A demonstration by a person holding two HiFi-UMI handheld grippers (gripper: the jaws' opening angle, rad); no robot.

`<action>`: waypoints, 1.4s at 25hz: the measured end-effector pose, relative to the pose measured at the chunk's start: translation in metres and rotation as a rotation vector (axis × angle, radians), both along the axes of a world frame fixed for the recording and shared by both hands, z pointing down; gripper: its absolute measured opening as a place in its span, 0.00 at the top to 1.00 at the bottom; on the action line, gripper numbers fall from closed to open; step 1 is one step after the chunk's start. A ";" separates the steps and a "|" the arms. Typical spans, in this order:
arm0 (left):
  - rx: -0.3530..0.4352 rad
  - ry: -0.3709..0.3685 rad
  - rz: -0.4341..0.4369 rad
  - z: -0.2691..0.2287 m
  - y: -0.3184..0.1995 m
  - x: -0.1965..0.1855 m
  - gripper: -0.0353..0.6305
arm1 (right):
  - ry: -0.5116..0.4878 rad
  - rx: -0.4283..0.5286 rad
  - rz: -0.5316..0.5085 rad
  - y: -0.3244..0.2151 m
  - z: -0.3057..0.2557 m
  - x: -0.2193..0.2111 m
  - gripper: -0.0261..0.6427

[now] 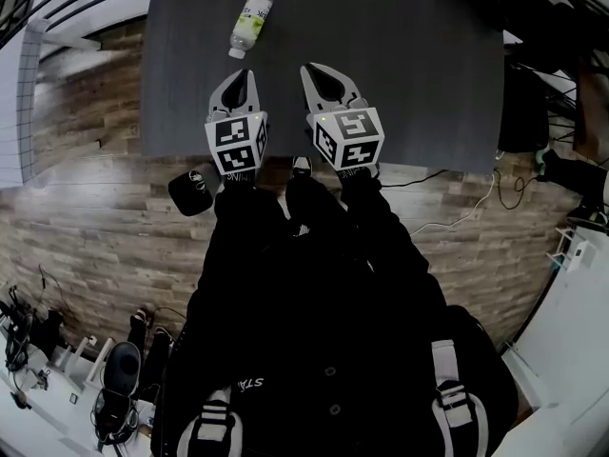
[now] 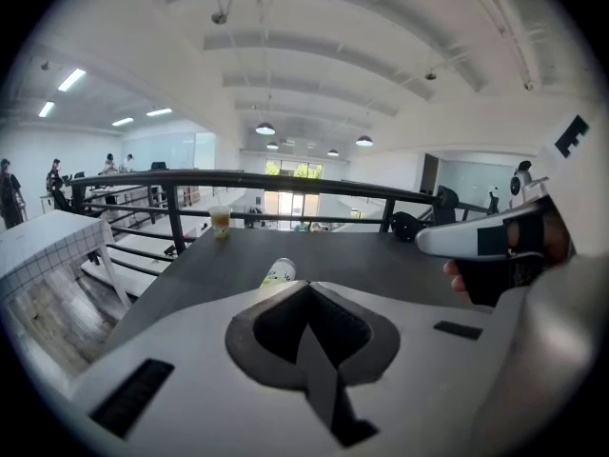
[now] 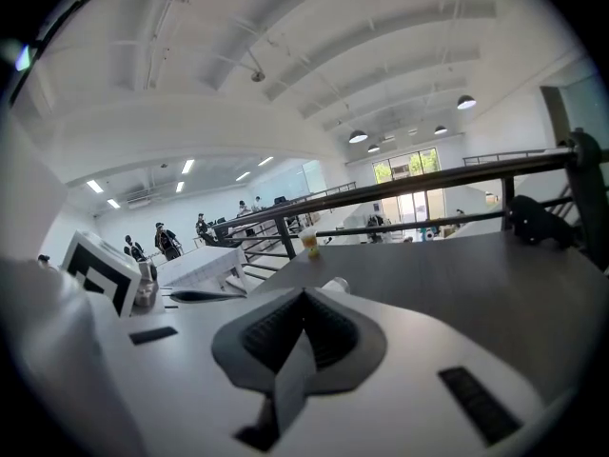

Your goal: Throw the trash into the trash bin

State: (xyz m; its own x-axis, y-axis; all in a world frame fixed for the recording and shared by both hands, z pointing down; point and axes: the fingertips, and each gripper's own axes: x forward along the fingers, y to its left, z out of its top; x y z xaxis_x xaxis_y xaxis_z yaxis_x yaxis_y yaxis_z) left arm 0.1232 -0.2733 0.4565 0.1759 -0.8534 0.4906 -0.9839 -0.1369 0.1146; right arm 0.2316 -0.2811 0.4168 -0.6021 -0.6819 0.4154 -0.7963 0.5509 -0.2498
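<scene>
A small plastic bottle with a white cap and a yellow-green label lies on its side on the dark grey table, near the far edge. Both grippers hover over the near half of the table, side by side and pointing at it. My left gripper is shut and empty, with the bottle just beyond its tips. My right gripper is also shut and empty, a little right of the bottle. In the right gripper view only the bottle's cap end shows past the closed jaws.
A drink cup stands at the table's far left corner, by a dark metal railing. A black bag sits at the far right. Left of the table stands a white gridded surface. Cables trail over the wood floor.
</scene>
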 end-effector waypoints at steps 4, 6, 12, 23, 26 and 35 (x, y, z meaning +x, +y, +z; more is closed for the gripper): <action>-0.032 0.000 -0.021 0.023 -0.006 -0.009 0.95 | 0.009 -0.027 -0.010 -0.004 0.019 -0.004 0.94; -0.049 0.002 -0.031 0.035 -0.008 -0.014 0.95 | 0.013 -0.049 -0.010 -0.004 0.031 -0.005 0.94; -0.086 -0.003 -0.040 0.065 -0.018 -0.019 0.95 | 0.023 -0.062 -0.016 -0.011 0.048 -0.004 0.94; -0.126 -0.008 -0.053 0.104 -0.043 -0.030 0.91 | 0.032 -0.088 -0.020 -0.023 0.079 -0.005 0.94; -0.138 -0.014 -0.057 0.111 -0.046 -0.032 0.88 | 0.033 -0.098 -0.021 -0.027 0.086 -0.003 0.94; -0.173 -0.036 -0.025 0.138 -0.062 -0.039 0.70 | 0.034 -0.111 -0.029 -0.033 0.104 -0.008 0.94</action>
